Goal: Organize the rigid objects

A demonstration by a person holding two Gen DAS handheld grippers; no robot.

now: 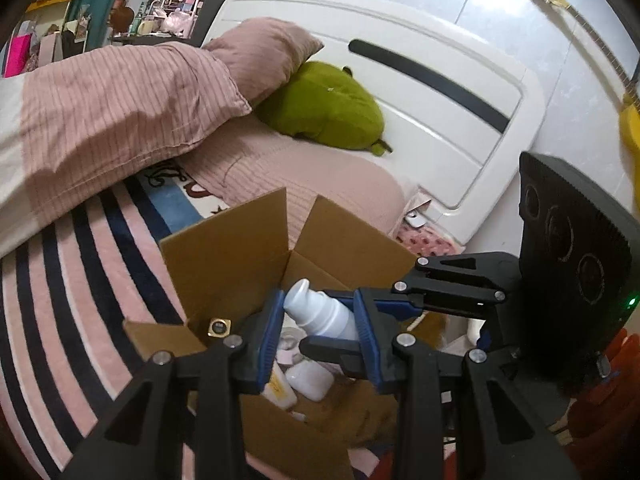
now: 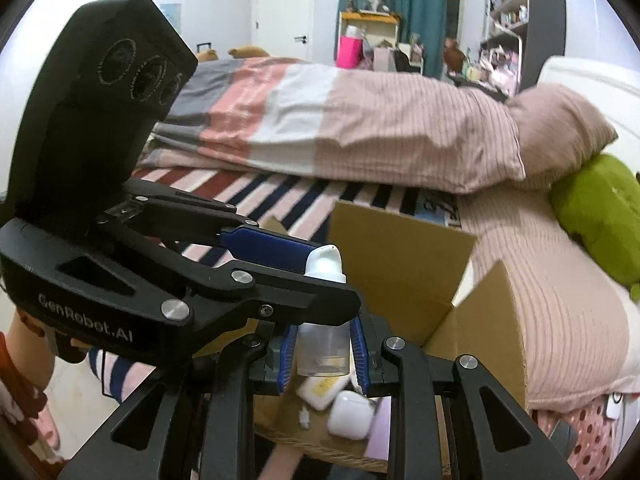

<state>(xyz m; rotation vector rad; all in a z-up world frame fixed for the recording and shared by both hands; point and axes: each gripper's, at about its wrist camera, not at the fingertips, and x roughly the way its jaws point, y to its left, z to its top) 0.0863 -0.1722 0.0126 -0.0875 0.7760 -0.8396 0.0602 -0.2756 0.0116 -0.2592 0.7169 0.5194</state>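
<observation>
A white pump bottle (image 1: 320, 312) is held over an open cardboard box (image 1: 224, 252) beside the bed. My left gripper (image 1: 318, 320) is shut on its upper body; its pump head points up-left. My right gripper (image 2: 325, 354) is shut on the bottle's clear lower part (image 2: 324, 354). In the right wrist view the left gripper (image 2: 316, 280) crosses from the left with the white pump head (image 2: 324, 264) above it. In the box lie a white earbud case (image 2: 350, 416), a yellow-labelled white tube (image 2: 320, 392) and a gold-framed square item (image 1: 219, 326).
The box (image 2: 404, 248) stands against a bed with a striped pink blanket (image 1: 60, 272), pink duvet (image 1: 120, 108), pillow (image 1: 264, 56) and green plush (image 1: 324, 108). White headboard (image 1: 440, 92) and a yellow guitar (image 1: 628, 120) are right. Cluttered shelves (image 2: 504, 12) are beyond.
</observation>
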